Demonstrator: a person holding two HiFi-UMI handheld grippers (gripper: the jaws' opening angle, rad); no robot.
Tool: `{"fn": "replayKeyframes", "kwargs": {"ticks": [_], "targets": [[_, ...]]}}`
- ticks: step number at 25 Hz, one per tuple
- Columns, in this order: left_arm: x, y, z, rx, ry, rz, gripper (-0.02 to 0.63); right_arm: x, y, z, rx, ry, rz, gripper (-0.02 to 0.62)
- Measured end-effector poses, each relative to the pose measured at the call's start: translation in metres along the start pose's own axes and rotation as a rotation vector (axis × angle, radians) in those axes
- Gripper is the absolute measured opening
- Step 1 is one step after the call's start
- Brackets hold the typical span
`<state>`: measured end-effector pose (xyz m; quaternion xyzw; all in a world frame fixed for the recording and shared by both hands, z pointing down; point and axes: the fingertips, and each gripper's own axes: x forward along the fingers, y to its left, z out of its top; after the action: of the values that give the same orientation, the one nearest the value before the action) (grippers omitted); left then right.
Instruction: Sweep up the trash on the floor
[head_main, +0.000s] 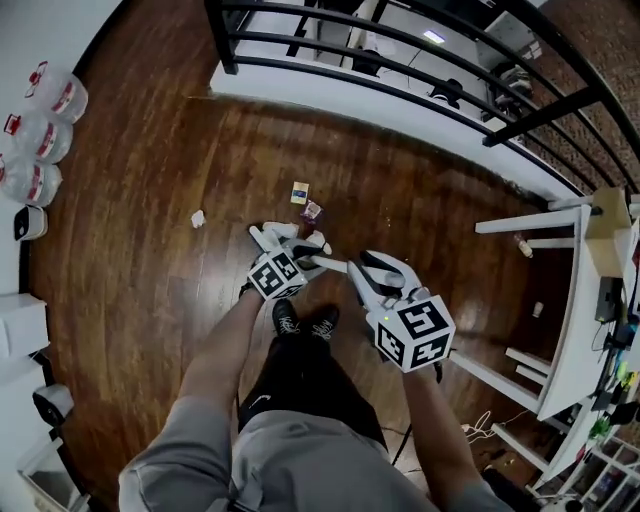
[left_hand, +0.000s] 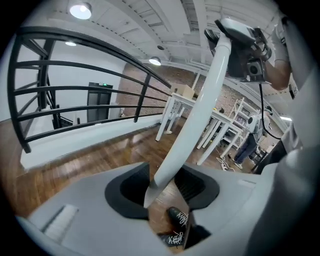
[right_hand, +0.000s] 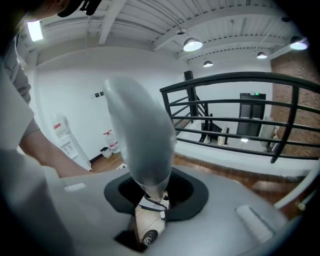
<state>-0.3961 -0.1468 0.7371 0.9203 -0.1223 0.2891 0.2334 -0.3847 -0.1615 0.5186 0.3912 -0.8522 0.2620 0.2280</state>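
Trash lies on the wooden floor ahead of me: a yellow wrapper (head_main: 300, 192), a dark red wrapper (head_main: 312, 210) and a crumpled white scrap (head_main: 198, 218). My left gripper (head_main: 288, 240) is low over the floor just short of the wrappers. It is shut on the lower end of a white handle (head_main: 330, 265). The left gripper view shows this handle (left_hand: 200, 115) rising from the left gripper (left_hand: 162, 192) up to the other gripper. My right gripper (head_main: 365, 275) is shut on the handle's thicker, rounded end (right_hand: 142, 145), which is blurred in the right gripper (right_hand: 150, 192).
A black railing (head_main: 400, 60) on a white curb runs across the far side. White table legs (head_main: 530, 222) and a desk (head_main: 580, 300) stand at the right. Water jugs (head_main: 45, 140) line the left wall. My black shoes (head_main: 305, 322) are just behind the grippers.
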Motion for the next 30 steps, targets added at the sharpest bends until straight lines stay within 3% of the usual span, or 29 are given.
{"fn": "replayKeyframes", "kwargs": {"ticks": [6, 13, 17, 22, 25, 30], "targets": [[0.060, -0.028, 0.040, 0.090, 0.036, -0.091, 0.155, -0.048, -0.057, -0.013, 0.072, -0.042, -0.109, 0.083], [0.072, -0.048, 0.069, 0.129, 0.053, -0.106, 0.147, -0.084, -0.086, -0.003, 0.123, -0.137, -0.088, 0.084], [0.027, -0.026, 0.059, 0.128, 0.065, -0.062, 0.140, -0.061, -0.062, 0.024, 0.125, -0.193, -0.013, 0.084], [-0.069, 0.043, 0.014, 0.103, 0.096, 0.026, 0.137, 0.021, 0.003, 0.056, 0.129, -0.214, 0.080, 0.084], [-0.125, 0.093, -0.017, 0.082, 0.093, 0.064, 0.138, 0.081, 0.041, 0.076, 0.141, -0.214, 0.093, 0.084], [-0.194, 0.164, -0.077, 0.055, 0.140, 0.047, 0.141, 0.178, 0.097, 0.088, 0.196, -0.189, 0.064, 0.084]]}}
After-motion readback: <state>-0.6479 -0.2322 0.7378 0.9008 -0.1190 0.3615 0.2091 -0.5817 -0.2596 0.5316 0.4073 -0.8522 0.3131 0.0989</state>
